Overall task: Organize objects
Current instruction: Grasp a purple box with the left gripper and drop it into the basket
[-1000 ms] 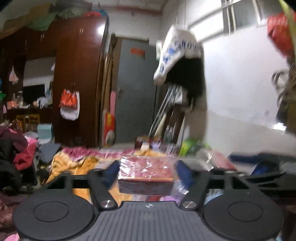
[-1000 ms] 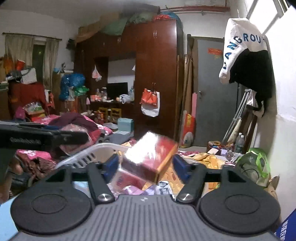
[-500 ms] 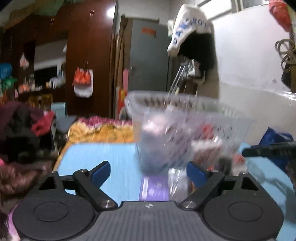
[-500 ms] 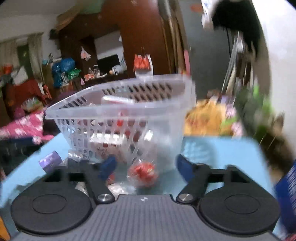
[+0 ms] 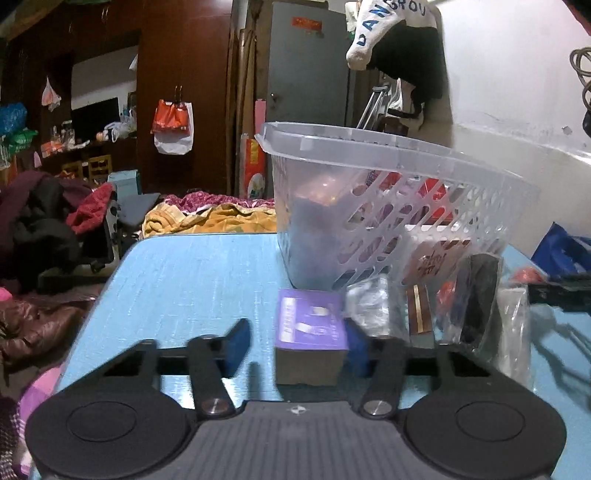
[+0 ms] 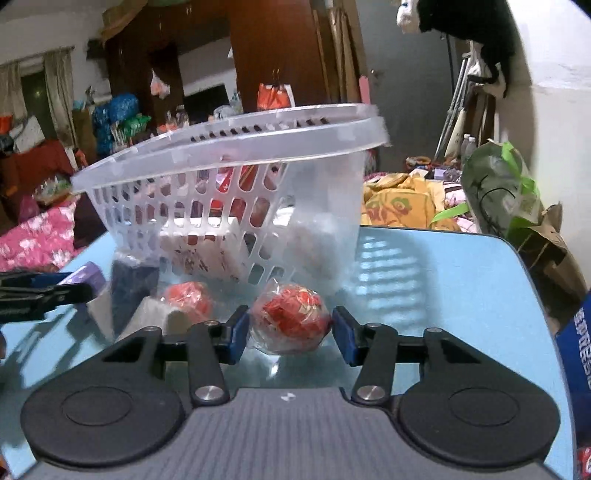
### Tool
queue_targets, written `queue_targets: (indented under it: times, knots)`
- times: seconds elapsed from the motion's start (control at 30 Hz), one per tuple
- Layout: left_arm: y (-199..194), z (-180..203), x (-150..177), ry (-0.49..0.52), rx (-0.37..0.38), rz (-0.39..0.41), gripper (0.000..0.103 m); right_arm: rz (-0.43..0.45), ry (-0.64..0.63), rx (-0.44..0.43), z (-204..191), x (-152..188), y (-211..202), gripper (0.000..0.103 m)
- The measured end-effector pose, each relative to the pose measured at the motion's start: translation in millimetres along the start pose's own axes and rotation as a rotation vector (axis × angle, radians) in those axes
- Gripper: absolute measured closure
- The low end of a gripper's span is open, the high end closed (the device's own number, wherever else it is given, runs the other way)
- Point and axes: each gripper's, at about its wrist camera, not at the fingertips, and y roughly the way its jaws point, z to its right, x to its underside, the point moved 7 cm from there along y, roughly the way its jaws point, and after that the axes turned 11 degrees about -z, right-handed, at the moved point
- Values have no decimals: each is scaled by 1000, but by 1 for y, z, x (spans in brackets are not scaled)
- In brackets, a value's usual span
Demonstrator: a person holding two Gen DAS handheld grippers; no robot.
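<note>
A light blue table (image 5: pixel 192 273) holds a clear plastic basket (image 5: pixel 373 155) with slotted sides, part filled with red and dark packages that show only dimly through its wall. In the left wrist view, the left gripper (image 5: pixel 297 345) sits low over the table with its 2 blue-padded jaws spread wide; a small purple box (image 5: pixel 312 325) lies between them, close against the right-hand pad and apart from the left-hand one, so nothing is pinched. White print marks the purple box's top, too blurred to read. Just right of that box, in front of the basket, several wrapped items crowd together: a crinkled clear packet (image 5: pixel 369 302), a brown box with a gold stripe (image 5: pixel 419 314), and a dark flat item in plastic film (image 5: pixel 478 291). In the right wrist view, the right gripper (image 6: pixel 290 330) has its jaws spread around a round red item wrapped in clear film (image 6: pixel 290 321), which rests on the table just in front of the basket; whether the pads touch it cannot be told. A second red wrapped item (image 6: pixel 188 301) lies to its left. A white garment (image 5: pixel 388 26) hanging on the far wall shows the letters "DANGROU". A blue bag (image 6: pixel 576 354) at the right edge carries white characters, unreadable.
</note>
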Motion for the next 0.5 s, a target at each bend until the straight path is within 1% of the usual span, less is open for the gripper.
queue_targets:
  times: [0.03,0.1,0.2,0.3,0.4,0.47,0.5]
  knots:
    - [1,1,0,-10,1,-3,61,13,5,-3,1,3,-6,51]
    - [-1,-2,-1,-41,3,14,61,32,7,4,2,7,-14,51]
    - [-5,-1,-1,-57,17,37,61,50,7,5,2,13,-22,51]
    - [-9,-2,-1,-72,36,69,61,59,-5,33,1,10,-19,51]
    - [-14,-8,-1,-104,69,102,61,76,0,28,2,13,-22,51]
    - [-20,-9,-1,-109,86,138,61,93,-14,60,-1,14,-26,51]
    - [-22,-10,-1,-108,89,152,61,103,-19,61,-1,15,-28,51]
